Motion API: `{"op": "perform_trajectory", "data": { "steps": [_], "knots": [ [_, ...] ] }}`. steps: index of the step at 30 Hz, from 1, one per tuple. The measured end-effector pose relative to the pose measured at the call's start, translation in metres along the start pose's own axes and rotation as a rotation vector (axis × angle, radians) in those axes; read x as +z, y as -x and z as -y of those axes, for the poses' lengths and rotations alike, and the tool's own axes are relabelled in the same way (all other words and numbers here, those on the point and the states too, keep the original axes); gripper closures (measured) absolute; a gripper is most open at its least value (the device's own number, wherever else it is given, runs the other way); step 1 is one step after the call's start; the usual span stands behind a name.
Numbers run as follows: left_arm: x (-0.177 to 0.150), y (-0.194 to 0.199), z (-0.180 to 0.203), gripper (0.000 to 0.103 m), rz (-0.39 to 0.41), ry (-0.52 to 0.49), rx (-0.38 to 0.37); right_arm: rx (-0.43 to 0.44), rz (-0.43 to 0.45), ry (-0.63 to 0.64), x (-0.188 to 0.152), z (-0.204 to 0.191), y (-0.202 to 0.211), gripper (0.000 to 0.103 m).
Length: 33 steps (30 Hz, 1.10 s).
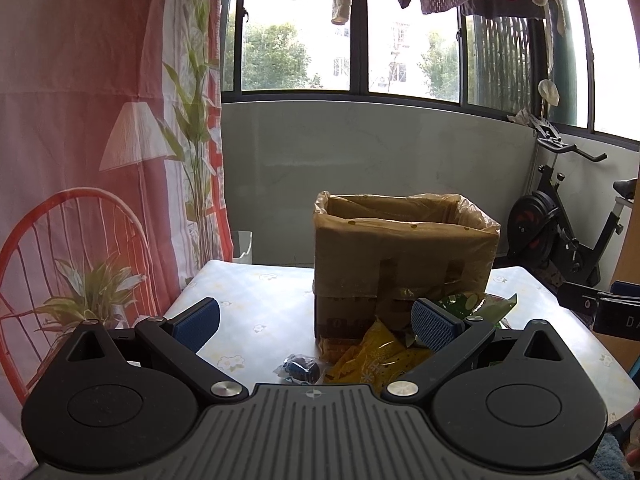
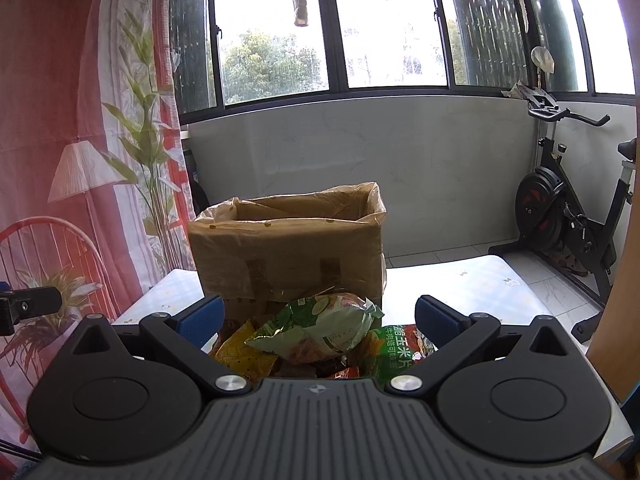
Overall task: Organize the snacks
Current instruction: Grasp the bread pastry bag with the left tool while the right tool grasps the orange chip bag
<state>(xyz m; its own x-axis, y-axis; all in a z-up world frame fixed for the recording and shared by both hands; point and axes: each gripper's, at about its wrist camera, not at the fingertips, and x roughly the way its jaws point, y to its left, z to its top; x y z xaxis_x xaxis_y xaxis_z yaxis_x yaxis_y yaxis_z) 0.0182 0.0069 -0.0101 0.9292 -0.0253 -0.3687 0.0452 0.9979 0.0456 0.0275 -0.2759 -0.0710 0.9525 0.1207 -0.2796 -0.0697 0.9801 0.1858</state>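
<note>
Both hand-held grippers hang low over the near side of the table (image 1: 256, 304), each with its blue pads spread wide and holding nothing. The left hand-held gripper (image 1: 316, 320) has a small dark snack (image 1: 300, 367) and a yellow bag (image 1: 376, 356) below its gap. The right hand-held gripper (image 2: 318, 320) is above the pile: a green bag (image 2: 320, 330) on top, a yellow bag (image 2: 240, 354) at its left, another green pack (image 2: 394, 354) at its right. Just behind the pile stands the box (image 2: 288, 252), open at the top, with a plastic liner folded over its rim. The table is free left and right of the box. An exercise bike (image 2: 560, 216) stands past the right edge.
</note>
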Motion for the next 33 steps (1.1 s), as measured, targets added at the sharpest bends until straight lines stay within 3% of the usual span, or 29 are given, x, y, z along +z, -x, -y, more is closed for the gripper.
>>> {"op": "perform_trajectory", "data": {
  "steps": [7,16,23,26,33],
  "knots": [
    [-0.013,-0.036,0.004,0.001,-0.026,0.0,-0.045,-0.012,0.085,-0.008,-0.017,0.011,-0.02,0.0],
    [-0.044,-0.088,0.018,0.004,-0.07,0.002,-0.113,0.018,0.007,-0.051,-0.039,0.019,-0.068,0.0],
    [-0.091,-0.126,0.032,0.012,-0.216,0.005,-0.178,-0.036,-0.016,0.06,-0.07,0.017,-0.079,0.0],
    [-0.103,-0.136,0.039,0.012,-0.267,-0.007,-0.222,-0.039,-0.05,0.052,-0.08,0.02,-0.085,0.0],
    [-0.123,-0.153,0.052,0.012,-0.36,-0.038,-0.246,-0.019,-0.102,0.035,-0.092,0.027,-0.097,0.0]
  ]
}}
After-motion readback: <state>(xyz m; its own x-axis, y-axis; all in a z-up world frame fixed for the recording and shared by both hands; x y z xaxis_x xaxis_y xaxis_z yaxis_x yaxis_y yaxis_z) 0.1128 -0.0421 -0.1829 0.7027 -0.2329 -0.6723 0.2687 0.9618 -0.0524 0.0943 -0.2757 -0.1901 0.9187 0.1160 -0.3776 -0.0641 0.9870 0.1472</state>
